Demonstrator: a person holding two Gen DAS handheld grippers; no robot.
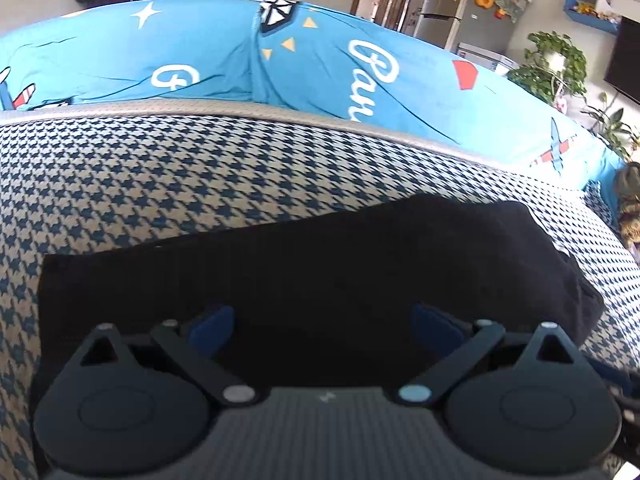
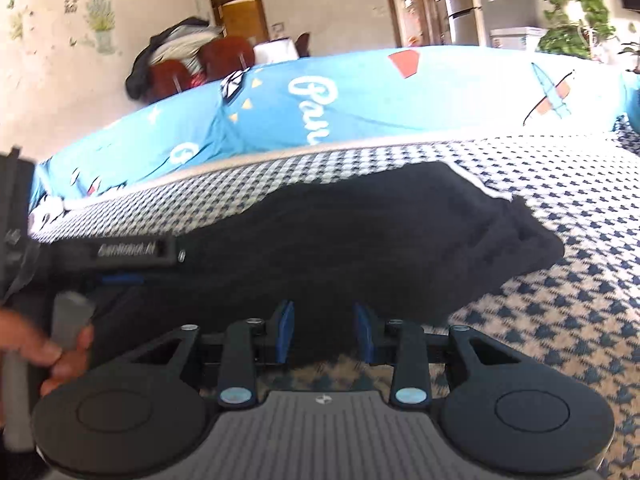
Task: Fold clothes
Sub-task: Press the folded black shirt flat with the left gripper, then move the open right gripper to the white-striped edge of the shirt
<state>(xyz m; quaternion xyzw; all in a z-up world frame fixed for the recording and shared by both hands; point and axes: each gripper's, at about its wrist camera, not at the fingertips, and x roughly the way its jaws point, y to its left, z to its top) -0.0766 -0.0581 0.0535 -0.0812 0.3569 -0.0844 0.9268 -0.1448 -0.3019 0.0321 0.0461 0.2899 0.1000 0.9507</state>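
Observation:
A black garment (image 1: 320, 264) lies folded flat on the houndstooth sofa seat (image 1: 160, 168). My left gripper (image 1: 322, 326) is open wide, its blue pads (image 1: 212, 326) spread over the garment's near part. The garment also shows in the right wrist view (image 2: 380, 240). My right gripper (image 2: 323, 330) is open with a narrower gap, its blue pads (image 2: 285, 330) at the garment's near edge, nothing between them. The left gripper's body (image 2: 132, 250) and the hand on its handle (image 2: 48, 348) show at the left of the right wrist view.
A blue printed cover (image 1: 320, 60) drapes the sofa back behind the seat. Chairs with clothes (image 2: 192, 64), a fridge (image 2: 464, 12) and potted plants (image 1: 556, 64) stand beyond. The seat (image 2: 560, 300) stretches to the right of the garment.

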